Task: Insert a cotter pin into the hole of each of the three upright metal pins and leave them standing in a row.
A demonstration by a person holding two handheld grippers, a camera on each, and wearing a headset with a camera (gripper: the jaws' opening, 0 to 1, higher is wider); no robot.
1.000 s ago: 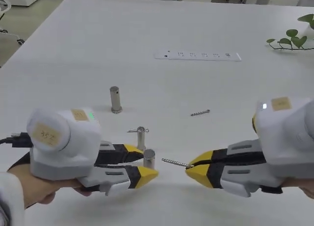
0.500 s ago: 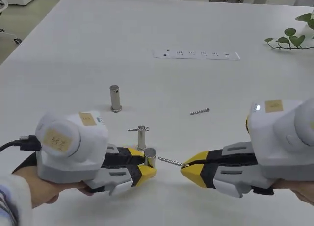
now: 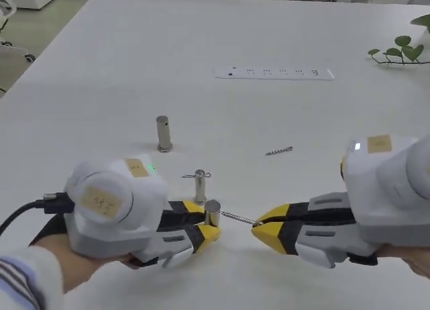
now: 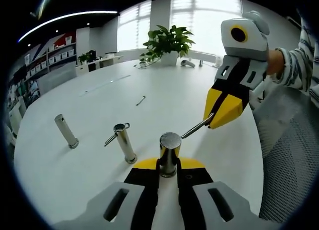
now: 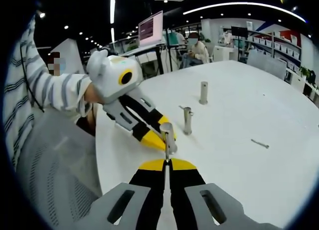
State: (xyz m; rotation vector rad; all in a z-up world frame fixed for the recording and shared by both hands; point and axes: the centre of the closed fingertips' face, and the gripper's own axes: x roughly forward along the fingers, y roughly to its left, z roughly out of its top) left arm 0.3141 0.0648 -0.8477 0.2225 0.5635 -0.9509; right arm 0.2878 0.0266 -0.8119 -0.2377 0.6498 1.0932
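Three metal pins stand on the white table (image 3: pixel 134 68). The far pin (image 3: pixel 163 133) is bare. A cotter pin sits through the top of the middle pin (image 3: pixel 199 183). My left gripper (image 3: pixel 207 220) is shut on the near pin (image 3: pixel 212 212) and holds it upright; the left gripper view shows this pin (image 4: pixel 170 152) between the jaws. My right gripper (image 3: pixel 259 228) is shut on a cotter pin (image 3: pixel 236 218), whose tip reaches the near pin's top. A second cotter pin (image 3: pixel 278 150) lies loose on the table.
A white power strip (image 3: pixel 274 72) lies at the back of the table. Plant leaves (image 3: pixel 403 51) reach in at the far right. In the right gripper view a person (image 5: pixel 197 48) sits at another desk far behind.
My right gripper has moved left with its cotter pin, whose tip has gone from a short gap to the near pin's top. The left gripper keeps holding that pin.
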